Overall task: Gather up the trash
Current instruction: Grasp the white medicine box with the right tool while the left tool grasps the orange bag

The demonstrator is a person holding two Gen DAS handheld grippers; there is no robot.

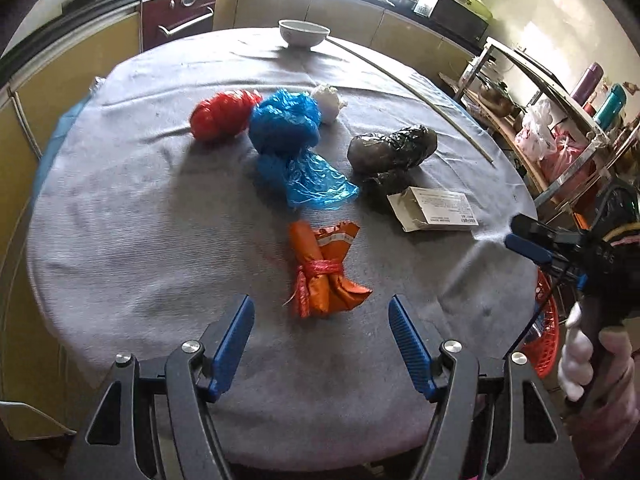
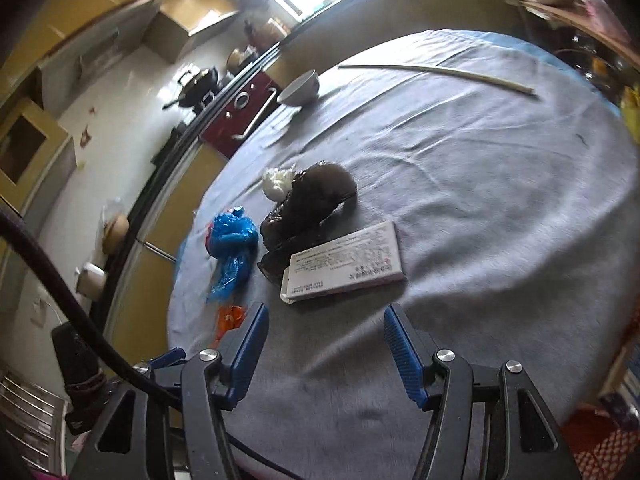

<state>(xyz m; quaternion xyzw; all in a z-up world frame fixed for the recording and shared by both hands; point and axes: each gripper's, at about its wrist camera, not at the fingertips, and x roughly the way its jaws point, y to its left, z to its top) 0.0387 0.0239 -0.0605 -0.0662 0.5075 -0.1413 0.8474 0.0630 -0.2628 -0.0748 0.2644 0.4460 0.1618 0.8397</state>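
- Left wrist view: the left claw (image 1: 322,320) hangs released over the near edge of the worktop (image 1: 120,248), jaws apart with nothing between them.
- Just ahead of it lies the orange tied packet (image 1: 324,270), not touched.
- Further ahead sit the blue plastic bag (image 1: 288,136) and, left of that, the red bag (image 1: 222,114); a small white wad (image 1: 328,102) lies behind the blue one.
- Ahead and to the right are the black bag (image 1: 392,148) and the flat white box (image 1: 434,208).
- A bowl (image 1: 303,33) stands at the far edge.
- A red basket (image 1: 546,328) shows beyond the worktop's right rim, near the right claw (image 1: 532,240); its contents cannot be made out.
- Right wrist view: the right claw (image 2: 324,336) is likewise released and empty, above the worktop (image 2: 500,200).
- The white box (image 2: 344,266) lies just ahead of it, the black bag (image 2: 312,204) behind that, the blue bag (image 2: 232,244) ahead to the left.
- A corner of the orange packet (image 2: 230,318) peeks beside the left finger.
- Judgement: collecting looks barely begun. Every visible piece of trash is on the cloth, none gripped, so all the pickups remain.
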